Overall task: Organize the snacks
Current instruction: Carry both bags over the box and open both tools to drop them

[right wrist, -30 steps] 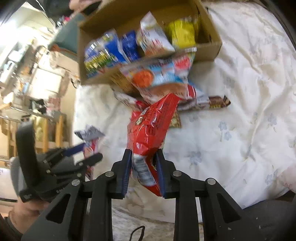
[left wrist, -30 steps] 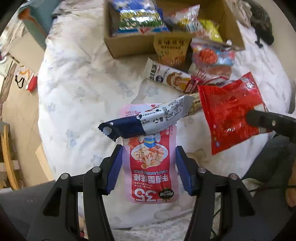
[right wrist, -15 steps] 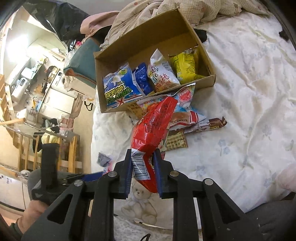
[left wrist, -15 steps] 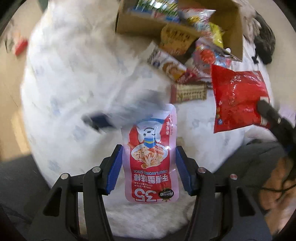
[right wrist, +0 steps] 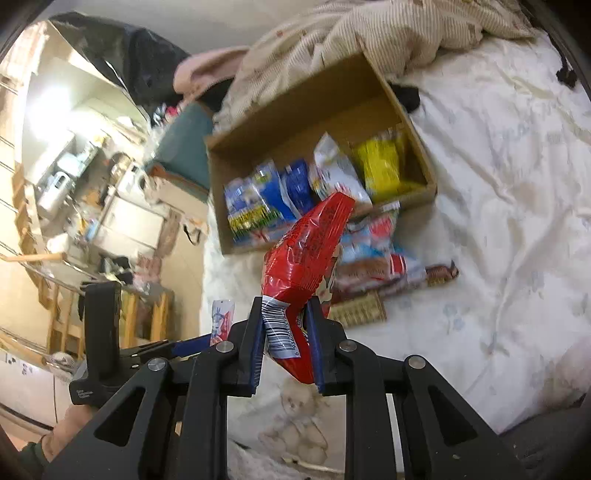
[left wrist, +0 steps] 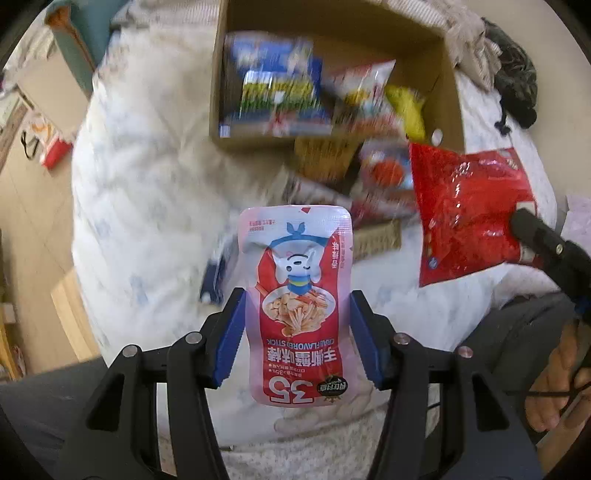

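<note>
An open cardboard box (right wrist: 413, 133) sits on a white floral bedsheet (right wrist: 509, 229). Its near half is filled by upright snack packets (right wrist: 295, 188), while the far half is seen bare, leaving entry from above. The approach to the box's front wall is blocked by a loose pile of packets (right wrist: 376, 258) spread on the sheet just before it. To the right of the pile, open sheet is left. Behind the box, passage is closed by a rumpled striped blanket (right wrist: 388, 33). On the left, a teal cushion (right wrist: 184, 144) stands close beside the box.
</note>
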Available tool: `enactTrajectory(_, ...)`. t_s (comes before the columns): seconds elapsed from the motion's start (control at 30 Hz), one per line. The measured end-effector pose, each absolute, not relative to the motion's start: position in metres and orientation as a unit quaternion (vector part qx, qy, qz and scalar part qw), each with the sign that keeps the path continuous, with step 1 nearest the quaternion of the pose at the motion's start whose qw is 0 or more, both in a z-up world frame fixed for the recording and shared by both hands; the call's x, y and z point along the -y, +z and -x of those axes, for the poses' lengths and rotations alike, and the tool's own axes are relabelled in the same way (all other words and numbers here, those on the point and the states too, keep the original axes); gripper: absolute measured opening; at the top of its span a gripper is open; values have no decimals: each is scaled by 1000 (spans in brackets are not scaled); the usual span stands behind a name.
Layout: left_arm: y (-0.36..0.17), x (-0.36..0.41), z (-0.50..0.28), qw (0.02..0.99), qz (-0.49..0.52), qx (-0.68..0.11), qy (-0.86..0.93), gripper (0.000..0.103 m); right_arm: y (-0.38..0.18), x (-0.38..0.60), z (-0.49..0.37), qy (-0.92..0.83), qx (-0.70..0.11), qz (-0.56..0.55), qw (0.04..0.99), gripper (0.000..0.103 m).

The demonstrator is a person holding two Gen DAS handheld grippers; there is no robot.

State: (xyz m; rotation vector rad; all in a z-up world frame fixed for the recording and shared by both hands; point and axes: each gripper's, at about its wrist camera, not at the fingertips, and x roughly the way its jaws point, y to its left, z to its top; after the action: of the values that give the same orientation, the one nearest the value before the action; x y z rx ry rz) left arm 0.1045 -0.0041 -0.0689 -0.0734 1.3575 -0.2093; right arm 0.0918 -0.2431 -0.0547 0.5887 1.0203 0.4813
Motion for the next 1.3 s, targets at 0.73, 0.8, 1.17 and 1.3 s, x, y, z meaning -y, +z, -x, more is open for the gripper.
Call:
enactTrajectory(0.73,-1,16,-217,865,-49,-496,-62,51,-20,289,-177,180,-389,-319,846,22)
enactTrajectory(0.8,-6,18,-225,864,-51,-496,-63,51,-24,289,-188,176,-394,-317,845,22)
enactTrajectory(1.17,-38,52,-275,853,-38,-514,-85,52,-45,266,-246,184,-426,-281,840,22)
enactTrajectory(1.3,-51,62,-283,844,-32,-528,-88,53,-61,257,-268,189,-450,-281,826,22)
